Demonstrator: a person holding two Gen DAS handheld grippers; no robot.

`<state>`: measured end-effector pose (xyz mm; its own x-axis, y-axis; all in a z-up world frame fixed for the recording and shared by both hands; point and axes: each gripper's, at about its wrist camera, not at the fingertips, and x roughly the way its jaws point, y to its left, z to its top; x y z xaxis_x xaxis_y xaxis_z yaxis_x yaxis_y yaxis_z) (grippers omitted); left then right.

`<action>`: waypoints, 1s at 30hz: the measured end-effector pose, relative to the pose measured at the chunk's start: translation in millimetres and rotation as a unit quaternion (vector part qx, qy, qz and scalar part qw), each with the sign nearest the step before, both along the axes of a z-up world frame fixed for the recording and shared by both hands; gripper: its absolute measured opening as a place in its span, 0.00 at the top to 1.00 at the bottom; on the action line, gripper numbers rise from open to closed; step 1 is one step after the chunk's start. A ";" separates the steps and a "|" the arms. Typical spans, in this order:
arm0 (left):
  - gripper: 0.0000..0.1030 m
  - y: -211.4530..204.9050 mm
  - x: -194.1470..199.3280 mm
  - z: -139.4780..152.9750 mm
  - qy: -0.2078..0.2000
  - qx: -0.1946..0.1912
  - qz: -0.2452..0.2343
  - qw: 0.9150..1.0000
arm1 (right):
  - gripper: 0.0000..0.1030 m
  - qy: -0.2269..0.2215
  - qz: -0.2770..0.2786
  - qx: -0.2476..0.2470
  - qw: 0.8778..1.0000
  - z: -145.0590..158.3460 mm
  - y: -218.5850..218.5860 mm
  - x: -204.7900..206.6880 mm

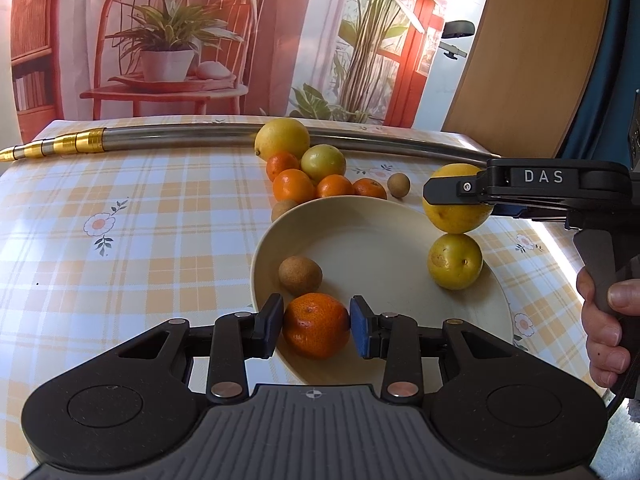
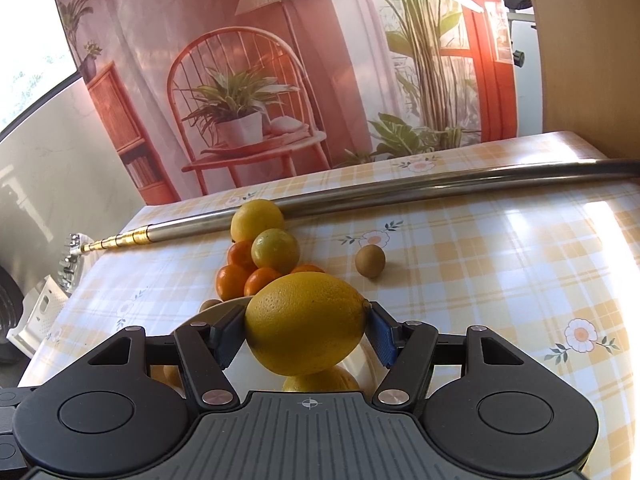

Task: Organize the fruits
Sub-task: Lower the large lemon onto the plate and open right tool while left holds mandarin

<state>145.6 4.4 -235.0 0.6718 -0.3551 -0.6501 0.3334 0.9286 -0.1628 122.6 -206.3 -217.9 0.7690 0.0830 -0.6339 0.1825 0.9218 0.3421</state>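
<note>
1. left gripper (image 1: 316, 322) pinched a small orange (image 1: 316, 326) low over the plate (image 1: 360, 240), prob to set it in.
2. right gripper (image 2: 306, 330) squeezed a big lemon (image 2: 306, 322) above a yellow fruit (image 1: 455, 261) on the plate.
3. plate also held a brown fruit (image 1: 300, 275); other fruits (image 1: 304, 164) sat behind it.

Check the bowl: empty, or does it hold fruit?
Not empty. In the bowl lie a small brown fruit and a yellow-green citrus; the left hand-held gripper clamps a mandarin over its near rim.
</note>
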 end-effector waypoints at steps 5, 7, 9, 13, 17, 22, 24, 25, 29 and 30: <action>0.62 -0.2 -0.5 -0.1 -0.002 0.001 0.000 1.000 | 0.42 0.004 0.013 -0.030 0.999 -5.7 8.4 18.4; 0.62 -0.4 -0.6 -0.1 -0.002 0.000 0.001 1.000 | 0.42 0.012 0.021 -0.048 0.999 -8.2 13.5 25.5; 0.62 -0.6 -0.4 -0.1 -0.002 0.000 0.002 1.000 | 0.42 0.025 0.027 -0.065 0.997 -12.3 18.9 31.1; 0.62 0.1 0.0 -0.5 -0.002 -0.002 0.003 1.000 | 0.42 0.034 0.039 -0.087 0.995 -14.3 30.1 28.2; 0.62 -0.1 -0.7 -1.2 -0.004 -0.003 0.005 1.000 | 0.42 0.044 0.039 -0.112 0.992 -20.2 36.9 19.8; 0.62 0.4 -2.4 -1.5 -0.007 -0.004 0.007 1.000 | 0.42 0.045 0.029 -0.121 0.991 -18.8 39.8 12.1; 0.62 0.2 -2.7 -1.6 -0.008 -0.004 0.009 1.000 | 0.41 0.045 0.022 -0.112 0.993 -19.0 36.6 8.3; 0.62 0.1 -3.3 -1.6 -0.008 -0.004 0.009 1.000 | 0.41 0.044 0.020 -0.106 0.993 -19.5 35.0 5.9; 0.62 -1.1 -5.1 -1.6 -0.011 0.000 0.011 1.000 | 0.32 0.039 0.012 -0.102 0.994 -21.5 30.0 -4.0; 0.62 -1.4 -5.5 -1.6 -0.012 0.000 0.011 1.000 | 0.30 0.035 0.011 -0.100 0.994 -22.4 28.9 -7.1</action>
